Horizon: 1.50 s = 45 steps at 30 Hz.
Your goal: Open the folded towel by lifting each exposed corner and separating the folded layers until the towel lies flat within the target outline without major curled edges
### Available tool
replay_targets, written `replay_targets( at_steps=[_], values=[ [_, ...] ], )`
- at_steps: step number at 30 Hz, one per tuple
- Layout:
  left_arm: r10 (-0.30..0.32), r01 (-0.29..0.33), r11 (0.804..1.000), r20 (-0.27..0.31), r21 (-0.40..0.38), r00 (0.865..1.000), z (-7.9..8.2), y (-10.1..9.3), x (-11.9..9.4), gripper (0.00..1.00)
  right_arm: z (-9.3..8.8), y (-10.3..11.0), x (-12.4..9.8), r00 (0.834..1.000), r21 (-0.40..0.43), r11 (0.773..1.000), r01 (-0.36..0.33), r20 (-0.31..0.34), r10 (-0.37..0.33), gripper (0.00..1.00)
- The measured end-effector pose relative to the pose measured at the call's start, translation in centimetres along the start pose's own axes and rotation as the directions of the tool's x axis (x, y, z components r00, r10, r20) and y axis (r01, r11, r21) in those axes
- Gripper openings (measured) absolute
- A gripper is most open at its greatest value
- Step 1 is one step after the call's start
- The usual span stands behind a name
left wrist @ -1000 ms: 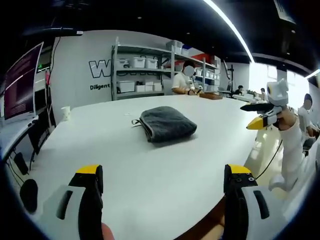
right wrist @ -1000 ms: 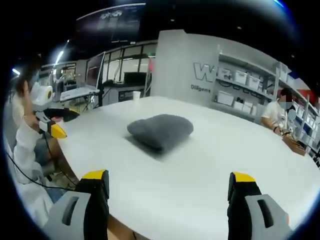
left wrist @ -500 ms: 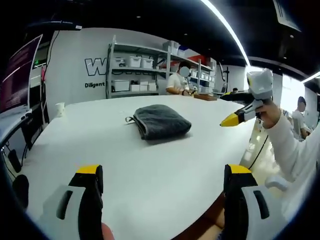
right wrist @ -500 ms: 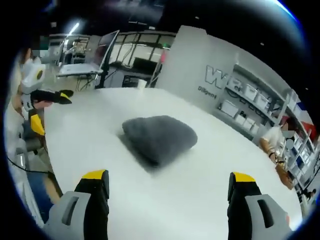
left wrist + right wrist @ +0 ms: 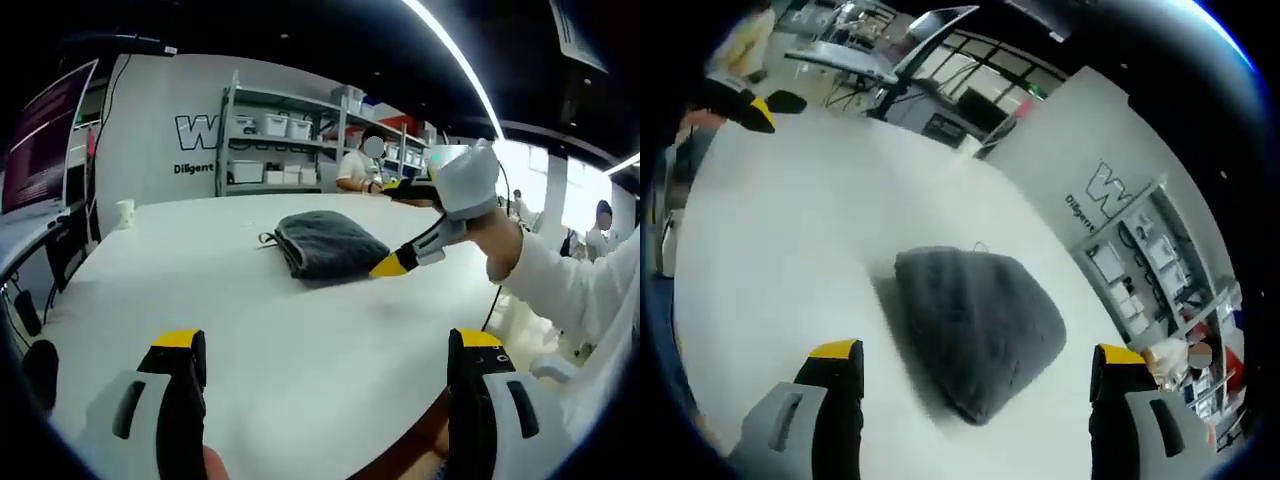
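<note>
On a wide white table, a folded dark grey towel lies in a soft, rounded bundle, still closed on itself. From the left gripper view, the towel sits well ahead of the left gripper, whose two yellow-tipped jaws stand wide apart and hold nothing, hovering near the table's near edge. The right gripper enters this view from the right, held in a person's hand with a white sleeve behind it; one yellow tip points down at the towel's near right side, just beside the fabric. Whether it touches cannot be told from here.

From the right gripper view, the towel lies between and just beyond the right gripper and its two spread jaws, which grip nothing. The cloth looks thick and plush, with a fuzzy nap, rounded folds and a small loop at one end. The table is smooth, matte and bare around the towel, giving free room on all sides. The left gripper's yellow tip shows far off at the table's edge.

Behind the table stand metal shelves with white storage bins against a wall with large lettering. A paper cup rests near the far left edge, and a monitor stands at the left.
</note>
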<state>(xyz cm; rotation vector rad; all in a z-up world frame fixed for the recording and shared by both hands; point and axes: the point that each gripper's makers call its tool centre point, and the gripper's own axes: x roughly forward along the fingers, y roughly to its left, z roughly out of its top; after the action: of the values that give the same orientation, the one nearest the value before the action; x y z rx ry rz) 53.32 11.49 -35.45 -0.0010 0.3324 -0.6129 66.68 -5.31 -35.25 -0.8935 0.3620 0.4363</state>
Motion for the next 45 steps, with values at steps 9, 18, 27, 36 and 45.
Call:
replay_targets(
  at_steps=[9, 18, 27, 36, 45],
  values=[
    [0.025, -0.025, 1.0, 0.008, -0.019, 1.0, -0.4, 1.5, -0.7, 1.0, 2.2, 1.7, 3.2, 0.999, -0.121, 0.992, 0.031, 0.019, -0.029, 0.84],
    [0.021, -0.021, 0.999, 0.02, -0.039, 1.0, -0.5, 1.9, -1.0, 1.0, 3.7, 2.0, 4.7, 0.995, -0.186, 0.98, 0.077, 0.07, -0.065, 0.67],
    [0.009, -0.008, 0.999, 0.021, -0.044, 1.0, -0.6, 1.5, -0.9, 1.0, 3.6, 3.3, 5.4, 0.997, -0.243, 0.969, 0.048, 0.069, -0.032, 0.38],
    [0.006, -0.005, 0.999, 0.021, -0.051, 1.0, -0.5, 1.5, -0.8, 1.0, 3.2, 4.4, 5.8, 0.996, -0.216, 0.976, -0.02, 0.076, 0.037, 0.06],
    [0.007, -0.005, 0.999, 0.026, -0.053, 1.0, -0.4, 1.5, -0.9, 1.0, 4.3, 0.2, 3.6, 0.966, 0.207, 0.972, -0.109, 0.253, 0.054, 0.01]
  ],
)
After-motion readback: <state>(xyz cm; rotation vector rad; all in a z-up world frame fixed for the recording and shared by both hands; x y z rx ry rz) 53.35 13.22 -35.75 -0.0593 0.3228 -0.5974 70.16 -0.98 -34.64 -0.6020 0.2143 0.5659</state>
